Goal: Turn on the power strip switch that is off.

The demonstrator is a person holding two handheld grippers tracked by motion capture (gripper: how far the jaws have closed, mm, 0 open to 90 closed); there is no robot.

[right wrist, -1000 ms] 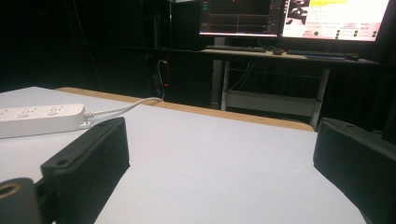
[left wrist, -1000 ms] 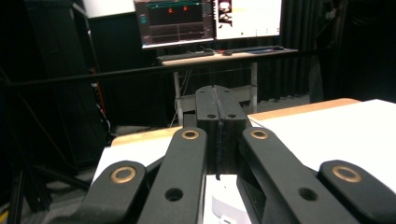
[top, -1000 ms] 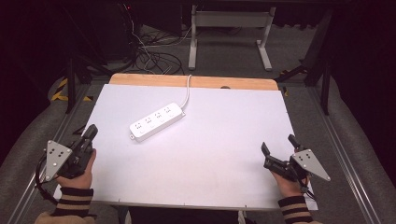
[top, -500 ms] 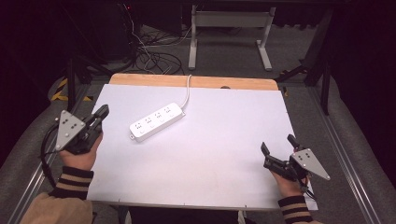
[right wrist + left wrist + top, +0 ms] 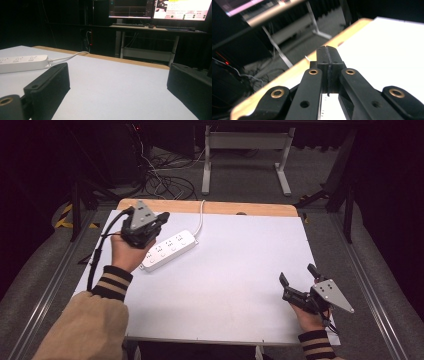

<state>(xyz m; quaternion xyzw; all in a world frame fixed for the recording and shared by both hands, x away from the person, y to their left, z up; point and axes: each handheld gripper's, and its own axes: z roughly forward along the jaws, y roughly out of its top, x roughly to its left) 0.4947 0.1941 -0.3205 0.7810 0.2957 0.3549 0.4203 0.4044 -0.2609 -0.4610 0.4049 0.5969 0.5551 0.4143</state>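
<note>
Power strip point(image 5: 168, 250) lay flat on white counter point(image 5: 230, 285), far-left part, cord point(image 5: 201, 217) trailing off back edge. Left tongs point(image 5: 161, 218) hovered just over its near end, jaws pressed together, gripping nothing, likely lined up for approach. Right tongs point(image 5: 298, 280) rested near front-right corner, spread wide, well apart, seemingly idle.

I'm holding my left gripper point(image 5: 161, 217) above the near end of the white power strip point(image 5: 169, 250), its jaws looking closed — my hand point(image 5: 125, 254) is overlapping the strip's end. The strip is lying slantwise on the white table point(image 5: 225, 285), its cord point(image 5: 201, 215) running off the far edge. My right gripper point(image 5: 298, 279) is sitting near the table's front right corner — jaws spread, well apart from the strip.
</note>
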